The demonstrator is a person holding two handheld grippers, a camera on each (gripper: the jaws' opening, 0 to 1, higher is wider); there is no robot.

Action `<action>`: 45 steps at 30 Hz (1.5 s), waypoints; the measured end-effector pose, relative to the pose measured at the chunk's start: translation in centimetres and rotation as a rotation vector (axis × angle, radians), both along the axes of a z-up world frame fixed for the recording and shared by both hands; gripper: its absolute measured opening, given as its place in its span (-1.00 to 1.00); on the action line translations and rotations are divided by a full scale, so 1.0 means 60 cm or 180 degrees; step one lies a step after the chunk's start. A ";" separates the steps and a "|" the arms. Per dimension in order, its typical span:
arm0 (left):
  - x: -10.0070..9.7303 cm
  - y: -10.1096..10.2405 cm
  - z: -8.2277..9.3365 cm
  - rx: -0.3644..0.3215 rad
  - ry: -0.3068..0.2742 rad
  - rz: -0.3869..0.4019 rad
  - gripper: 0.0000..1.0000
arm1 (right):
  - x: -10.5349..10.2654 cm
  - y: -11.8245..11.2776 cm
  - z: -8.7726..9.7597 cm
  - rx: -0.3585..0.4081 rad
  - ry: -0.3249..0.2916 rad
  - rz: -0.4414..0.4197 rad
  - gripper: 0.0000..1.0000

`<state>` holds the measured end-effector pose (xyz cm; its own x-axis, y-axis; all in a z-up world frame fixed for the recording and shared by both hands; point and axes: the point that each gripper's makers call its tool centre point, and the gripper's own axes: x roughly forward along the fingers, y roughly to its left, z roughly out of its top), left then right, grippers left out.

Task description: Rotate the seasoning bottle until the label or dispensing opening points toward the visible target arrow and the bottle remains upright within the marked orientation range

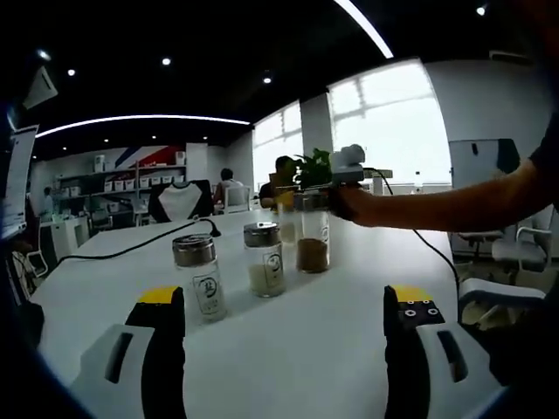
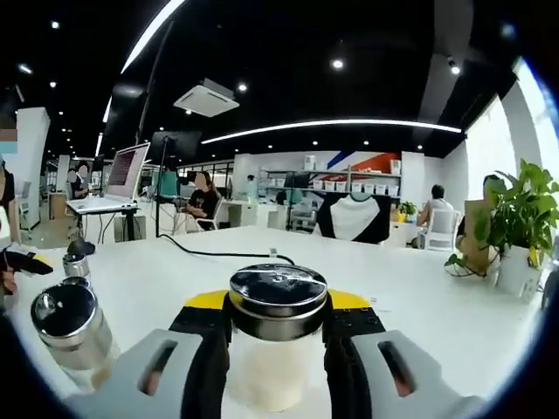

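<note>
Three glass seasoning bottles with metal caps stand upright in a row on the white table (image 1: 288, 349). The left gripper (image 1: 286, 298) is open in front of them, its jaws wide apart and holding nothing. The nearest bottle (image 1: 199, 276) and the middle bottle (image 1: 264, 259) hold pale contents. The far bottle (image 1: 313, 234) holds brown powder. The right gripper (image 1: 321, 199), held by a person's hand, grips it near the cap. In the right gripper view the right gripper (image 2: 278, 307) is shut on that bottle (image 2: 278, 286), with a jaw tight on each side of its neck. Another bottle (image 2: 70, 330) stands to the left.
A black cable (image 1: 131, 249) runs across the table's far side. A potted plant (image 2: 522, 218) stands at the right edge. A laptop on a stand (image 2: 122, 179), office chairs (image 1: 515, 253), shelves and seated people lie beyond the table.
</note>
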<state>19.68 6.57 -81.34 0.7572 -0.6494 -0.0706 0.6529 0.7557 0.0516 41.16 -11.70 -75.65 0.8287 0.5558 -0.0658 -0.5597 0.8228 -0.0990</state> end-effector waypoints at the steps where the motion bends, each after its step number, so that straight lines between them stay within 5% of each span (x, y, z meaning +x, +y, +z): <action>1: -0.001 -0.001 0.001 0.0000 -0.0008 -0.0002 0.99 | -0.007 -0.003 0.002 0.0003 -0.0009 0.0009 -0.22; 9: -0.003 -0.006 0.002 -0.0065 -0.0007 -0.0034 0.96 | -0.057 -0.033 0.012 -0.0085 -0.0084 -0.0054 -0.22; 13: -0.007 -0.012 0.004 -0.0059 -0.0026 -0.0072 0.81 | -0.084 -0.041 0.018 -0.0011 -0.0071 -0.0063 -0.22; 22: -0.010 -0.014 0.011 -0.0185 -0.0016 -0.0082 0.82 | -0.158 -0.042 0.035 0.0123 -0.0183 -0.0031 -0.23; 33: -0.021 -0.036 0.005 -0.0188 0.0045 -0.0231 0.78 | -0.252 0.001 0.044 -0.0002 -0.0277 0.0155 -0.23; 41: -0.029 -0.048 0.005 -0.0164 0.0006 -0.0351 0.70 | -0.342 0.092 0.032 0.0251 -0.0114 0.0851 -0.23; 45: -0.038 -0.059 0.006 -0.0147 -0.0025 -0.0454 0.70 | -0.375 0.143 0.035 0.0186 -0.0157 0.1180 -0.23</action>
